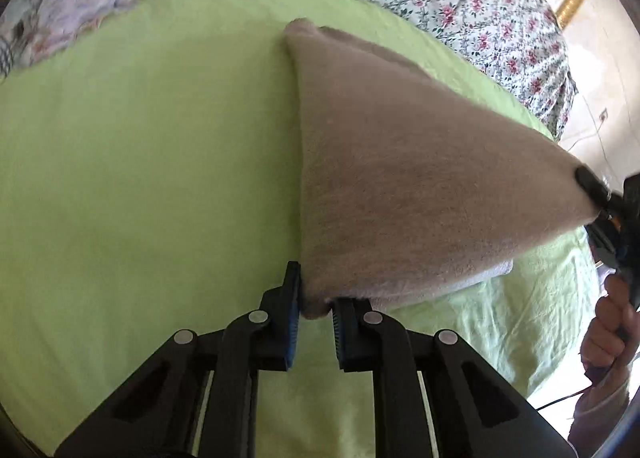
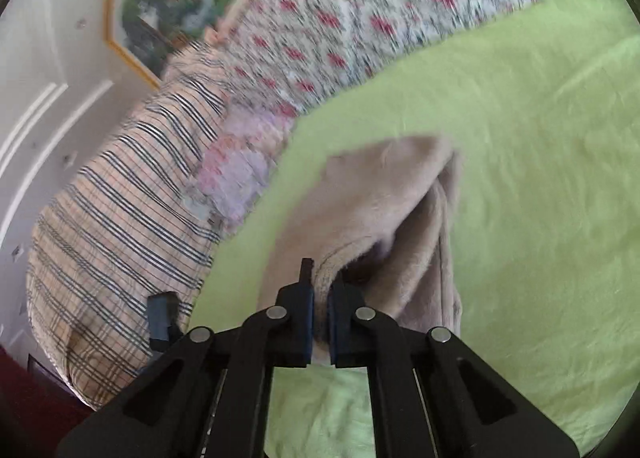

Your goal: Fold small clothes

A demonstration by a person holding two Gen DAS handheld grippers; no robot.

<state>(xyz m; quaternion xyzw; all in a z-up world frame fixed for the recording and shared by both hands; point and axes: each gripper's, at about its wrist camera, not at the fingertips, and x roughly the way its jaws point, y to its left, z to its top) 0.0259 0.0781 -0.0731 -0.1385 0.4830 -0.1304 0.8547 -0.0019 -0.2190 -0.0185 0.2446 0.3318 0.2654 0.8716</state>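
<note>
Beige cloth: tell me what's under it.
The beige cloth, held by the left gripper and right gripper, lies over the green sheet. Anything beneath its raised flap is hidden.

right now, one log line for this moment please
step: mid-fold | left gripper: shut on beige cloth corner | right gripper: shut on beige cloth, edge lifted | surface: green sheet

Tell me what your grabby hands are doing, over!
Left gripper shut on beige cloth corner. Right gripper shut on another corner, cloth lifted between them above green sheet. Nothing in the way.
</note>
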